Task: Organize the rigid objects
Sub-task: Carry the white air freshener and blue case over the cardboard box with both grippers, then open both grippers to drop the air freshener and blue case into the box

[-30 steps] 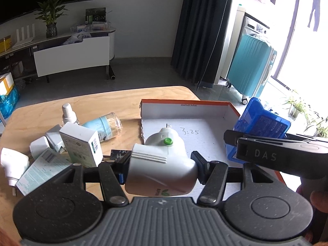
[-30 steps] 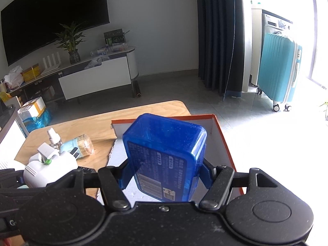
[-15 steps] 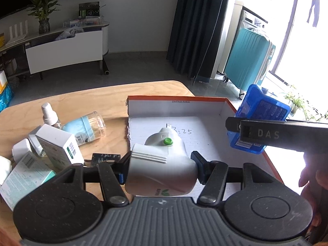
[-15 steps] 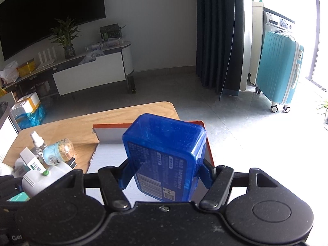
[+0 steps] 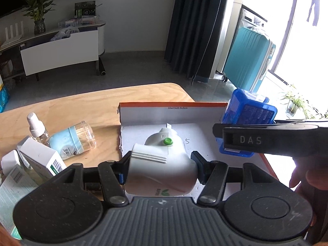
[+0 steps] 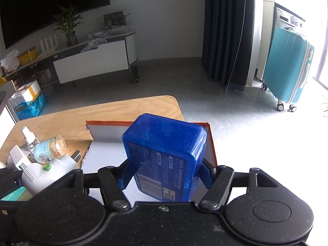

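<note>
My left gripper (image 5: 158, 169) is shut on a white plug-in device (image 5: 162, 164) with a green button, held above the near left part of an open cardboard box (image 5: 174, 113) with an orange rim. My right gripper (image 6: 165, 174) is shut on a blue translucent plastic case (image 6: 164, 155), which hangs over the box's right side. In the left wrist view that blue case (image 5: 248, 110) and the right gripper's black body show at the right. The right wrist view has the white device (image 6: 47, 174) at lower left.
On the wooden table (image 5: 82, 106) left of the box lie a small spray bottle (image 5: 37, 128), a clear jar of cotton swabs (image 5: 71, 139), a white carton (image 5: 41, 160) and other small boxes. A teal suitcase (image 5: 248, 59) stands on the floor beyond the table.
Both grippers have shifted to the right over the box with their objects still held. The loose items on the table have slid toward the left of each view.
</note>
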A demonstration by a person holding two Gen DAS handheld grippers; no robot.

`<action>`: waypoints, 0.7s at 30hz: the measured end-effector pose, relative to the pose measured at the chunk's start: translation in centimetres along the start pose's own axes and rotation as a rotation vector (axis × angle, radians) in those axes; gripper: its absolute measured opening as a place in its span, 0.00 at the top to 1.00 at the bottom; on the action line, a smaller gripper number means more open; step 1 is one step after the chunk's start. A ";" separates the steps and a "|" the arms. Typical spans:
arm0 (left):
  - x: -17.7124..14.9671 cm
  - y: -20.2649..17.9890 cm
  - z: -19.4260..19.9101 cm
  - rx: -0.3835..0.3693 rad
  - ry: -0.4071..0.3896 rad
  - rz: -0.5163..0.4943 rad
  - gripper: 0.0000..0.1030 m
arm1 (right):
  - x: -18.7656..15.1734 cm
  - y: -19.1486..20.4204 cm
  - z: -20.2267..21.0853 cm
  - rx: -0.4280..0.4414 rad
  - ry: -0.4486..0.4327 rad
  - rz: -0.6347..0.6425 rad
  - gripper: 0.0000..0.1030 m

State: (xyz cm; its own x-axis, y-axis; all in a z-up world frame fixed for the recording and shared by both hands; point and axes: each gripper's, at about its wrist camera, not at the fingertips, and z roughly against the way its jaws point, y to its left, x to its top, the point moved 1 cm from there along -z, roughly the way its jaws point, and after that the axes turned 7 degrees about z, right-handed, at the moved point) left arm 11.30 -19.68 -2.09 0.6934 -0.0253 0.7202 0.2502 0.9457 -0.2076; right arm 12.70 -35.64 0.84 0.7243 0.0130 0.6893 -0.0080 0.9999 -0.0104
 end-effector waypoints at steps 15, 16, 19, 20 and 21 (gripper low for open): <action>0.8 0.0 -2.7 0.008 0.021 -0.002 0.41 | 0.8 -0.4 -3.7 0.003 0.062 0.042 0.22; 0.9 0.0 -2.8 0.008 0.022 -0.002 0.41 | 1.0 -0.4 -3.8 -0.012 0.055 0.050 0.18; 1.3 -0.1 -3.1 0.008 0.017 -0.005 0.41 | 1.4 -0.9 -3.7 -0.026 0.023 0.072 0.16; 1.4 -0.1 -3.2 0.007 0.016 -0.006 0.41 | 1.4 -1.1 -3.4 -0.011 0.015 0.063 0.16; 1.5 -0.2 -3.4 0.006 0.017 -0.005 0.41 | 1.4 -1.3 -3.0 0.003 -0.004 0.052 0.15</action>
State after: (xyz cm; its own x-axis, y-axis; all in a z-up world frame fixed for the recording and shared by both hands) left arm 14.61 -20.97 -3.23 0.7035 -0.0359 0.7098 0.2500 0.9474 -0.1998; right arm 15.83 -36.97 -0.35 0.7203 0.0652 0.6906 -0.0476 0.9979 -0.0446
